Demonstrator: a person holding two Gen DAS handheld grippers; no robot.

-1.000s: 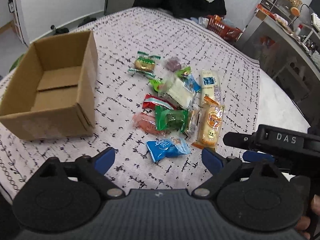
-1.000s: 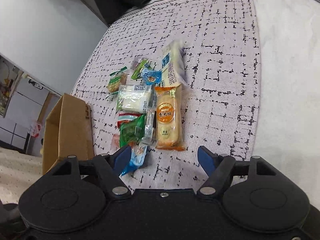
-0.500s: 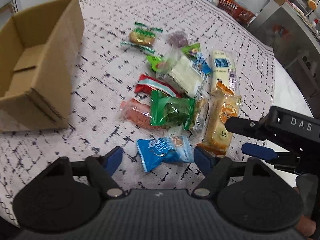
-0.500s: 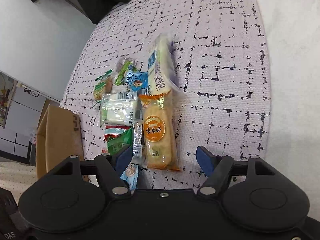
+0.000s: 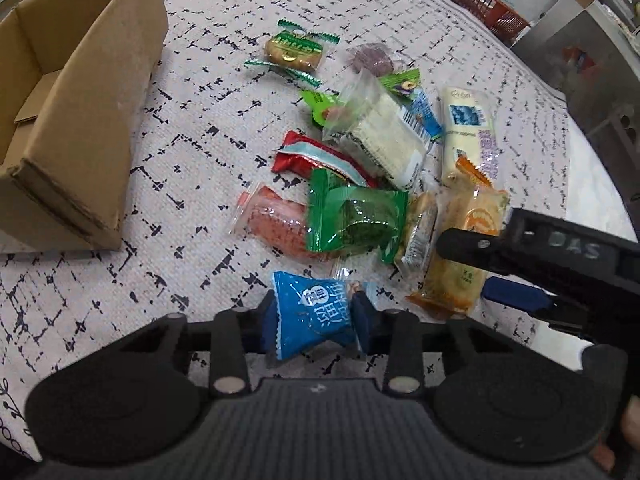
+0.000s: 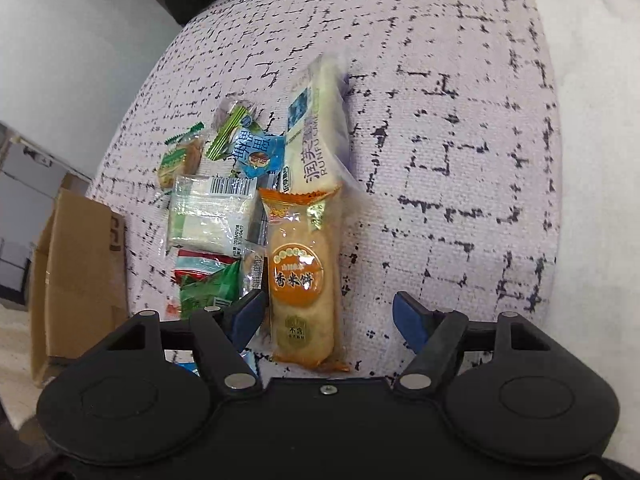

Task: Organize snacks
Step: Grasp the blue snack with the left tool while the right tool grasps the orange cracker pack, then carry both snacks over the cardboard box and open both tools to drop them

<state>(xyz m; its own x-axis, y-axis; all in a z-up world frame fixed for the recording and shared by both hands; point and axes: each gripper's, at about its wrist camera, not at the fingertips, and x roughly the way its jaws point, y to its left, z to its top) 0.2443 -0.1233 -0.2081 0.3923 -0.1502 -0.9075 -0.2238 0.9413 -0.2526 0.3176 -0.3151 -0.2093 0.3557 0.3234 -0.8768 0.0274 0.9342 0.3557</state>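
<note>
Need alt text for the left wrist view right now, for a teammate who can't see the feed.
The left gripper is shut on a blue snack packet at the near edge of a snack pile on a patterned tablecloth. An open cardboard box sits to the left; the right gripper reaches toward an orange rice cracker pack.

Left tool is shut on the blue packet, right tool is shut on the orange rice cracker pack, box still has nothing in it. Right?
Not quite. The right tool is open: in the right wrist view its fingers stand apart on either side of the orange rice cracker pack. The left tool is shut on the blue packet, and no snack shows in the box.
</note>
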